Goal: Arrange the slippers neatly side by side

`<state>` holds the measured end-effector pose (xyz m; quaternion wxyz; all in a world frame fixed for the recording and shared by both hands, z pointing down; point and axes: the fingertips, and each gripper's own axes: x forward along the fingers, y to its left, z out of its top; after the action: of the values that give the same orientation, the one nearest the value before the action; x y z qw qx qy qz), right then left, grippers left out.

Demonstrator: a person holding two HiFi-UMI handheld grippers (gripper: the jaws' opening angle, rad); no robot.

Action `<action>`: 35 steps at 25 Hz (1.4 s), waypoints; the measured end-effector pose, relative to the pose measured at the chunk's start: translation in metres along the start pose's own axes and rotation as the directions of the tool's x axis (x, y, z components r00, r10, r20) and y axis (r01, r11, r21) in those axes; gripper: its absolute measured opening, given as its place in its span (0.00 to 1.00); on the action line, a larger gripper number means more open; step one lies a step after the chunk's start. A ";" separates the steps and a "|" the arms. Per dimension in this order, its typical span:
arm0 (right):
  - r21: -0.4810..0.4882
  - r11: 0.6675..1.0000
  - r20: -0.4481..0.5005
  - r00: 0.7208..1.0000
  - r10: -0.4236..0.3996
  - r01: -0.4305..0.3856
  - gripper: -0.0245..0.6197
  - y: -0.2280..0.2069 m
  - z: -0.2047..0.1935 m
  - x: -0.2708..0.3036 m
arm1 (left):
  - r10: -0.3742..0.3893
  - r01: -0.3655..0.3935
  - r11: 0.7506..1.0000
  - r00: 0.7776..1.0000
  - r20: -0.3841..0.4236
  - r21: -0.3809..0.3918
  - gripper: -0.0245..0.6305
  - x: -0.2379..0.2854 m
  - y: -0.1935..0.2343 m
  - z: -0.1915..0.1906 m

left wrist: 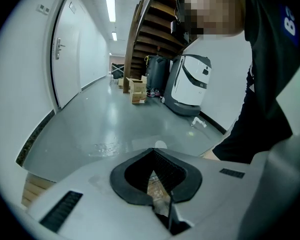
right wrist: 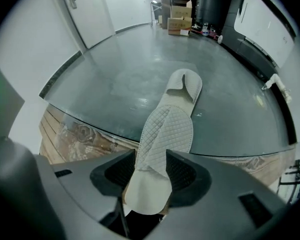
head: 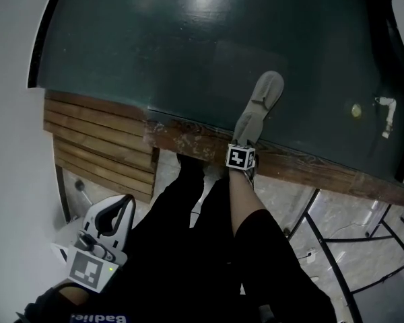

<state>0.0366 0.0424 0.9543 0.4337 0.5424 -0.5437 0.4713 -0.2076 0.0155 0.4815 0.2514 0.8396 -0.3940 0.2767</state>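
Left gripper (left wrist: 152,151) hangs low beside the person's leg, jaws closed on nothing, judged idle. Right gripper (right wrist: 151,158) points steeply down, clamped on the heel of one slipper (right wrist: 171,126), toe over the dark floor (right wrist: 135,59), presumably for placement. No second slipper is visible.

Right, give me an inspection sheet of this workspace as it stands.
Surface: dark green floor, glossy, ending at a wooden step edge.
Job's things: one pale slipper, toe on the floor, heel at the edge; no second slipper in view.
Clutter: small white object on the floor.
Grippers: right hand-held gripper clamped on the slipper's heel; left hand-held gripper shut and empty.
Cables: nothing seen.
Surroundings: cardboard boxes, white and grey machine, staircase, door.
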 end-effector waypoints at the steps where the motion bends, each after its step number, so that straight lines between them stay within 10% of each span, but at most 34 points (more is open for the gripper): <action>1: 0.010 1.000 -0.011 1.000 -0.011 0.011 0.30 -0.002 -0.003 0.007 | 0.002 -0.002 1.000 1.000 -0.011 -0.006 0.04 0.001 0.001 -0.007; 7: 0.042 0.998 -0.048 0.998 -0.037 0.039 0.29 -0.017 -0.019 0.037 | 0.016 -0.018 0.999 0.999 -0.039 -0.040 0.04 0.004 0.008 -0.031; 10: 0.041 0.998 -0.030 0.998 -0.050 0.051 0.07 -0.022 -0.023 0.030 | 0.015 -0.018 0.998 0.999 -0.042 -0.059 0.04 0.003 0.007 -0.036; 24: 0.245 0.964 0.091 0.987 -0.133 0.108 0.06 -0.120 0.013 -0.022 | -0.051 0.053 0.995 0.998 0.022 -0.089 0.04 0.021 -0.023 -0.020; 35: 0.188 0.965 0.088 0.975 -0.205 0.186 0.06 -0.208 0.086 0.018 | -0.051 0.047 0.995 0.997 -0.050 -0.090 0.04 0.046 -0.036 -0.039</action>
<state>0.2469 -0.0387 0.9649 0.3982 0.6542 -0.4656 0.4434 -0.1642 0.0368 0.5323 0.3054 0.8295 -0.3784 0.2748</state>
